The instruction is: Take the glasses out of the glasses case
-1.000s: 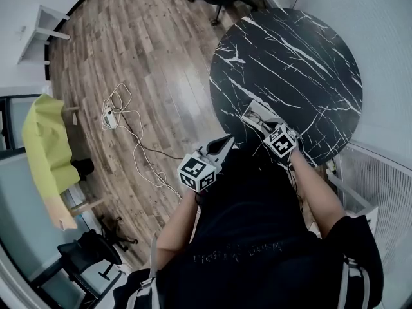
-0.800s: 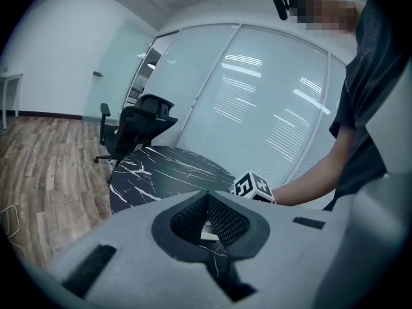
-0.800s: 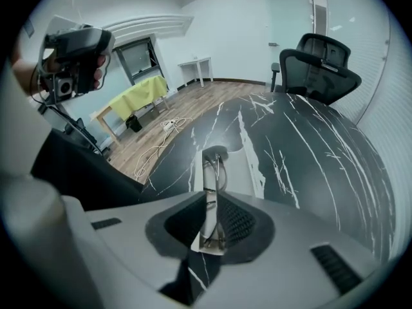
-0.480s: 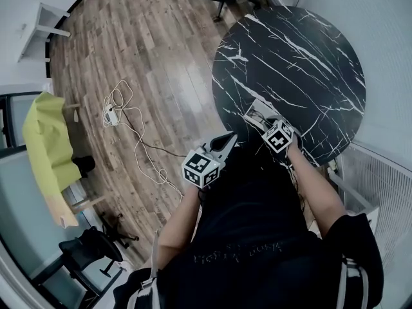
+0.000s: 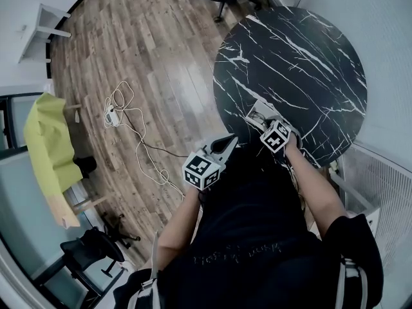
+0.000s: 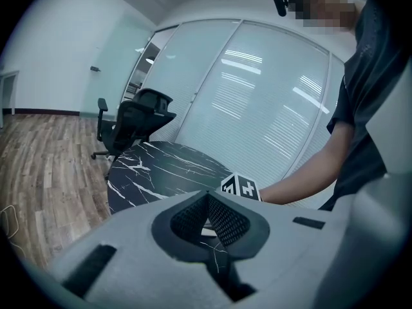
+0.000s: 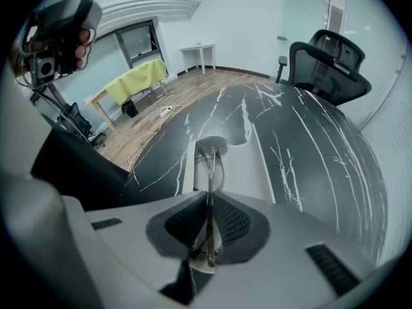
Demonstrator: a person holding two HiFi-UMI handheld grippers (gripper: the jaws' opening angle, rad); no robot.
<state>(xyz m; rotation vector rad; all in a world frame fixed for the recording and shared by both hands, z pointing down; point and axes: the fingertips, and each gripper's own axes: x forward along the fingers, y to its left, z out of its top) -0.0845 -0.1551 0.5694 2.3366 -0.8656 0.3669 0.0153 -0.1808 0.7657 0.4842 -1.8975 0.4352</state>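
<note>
Right gripper [image 7: 209, 198] clamped on the glasses [image 7: 210, 163], over the open case [image 7: 241, 166].
The case lies just ahead of my jaws on the black marble table [image 7: 309, 140]; I cannot tell whether the glasses touch it. The head view adds wood floor [image 5: 148, 63], a cable [image 5: 129, 127] and yellow cloth [image 5: 45, 147] off to my left. My left gripper [image 6: 207, 201], jaws together on nothing, faces a glass wall [image 6: 257, 95] and chair [image 6: 138, 118].

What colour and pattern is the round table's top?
Black with thin white marble-style veins; the table shows best in the head view.
</note>
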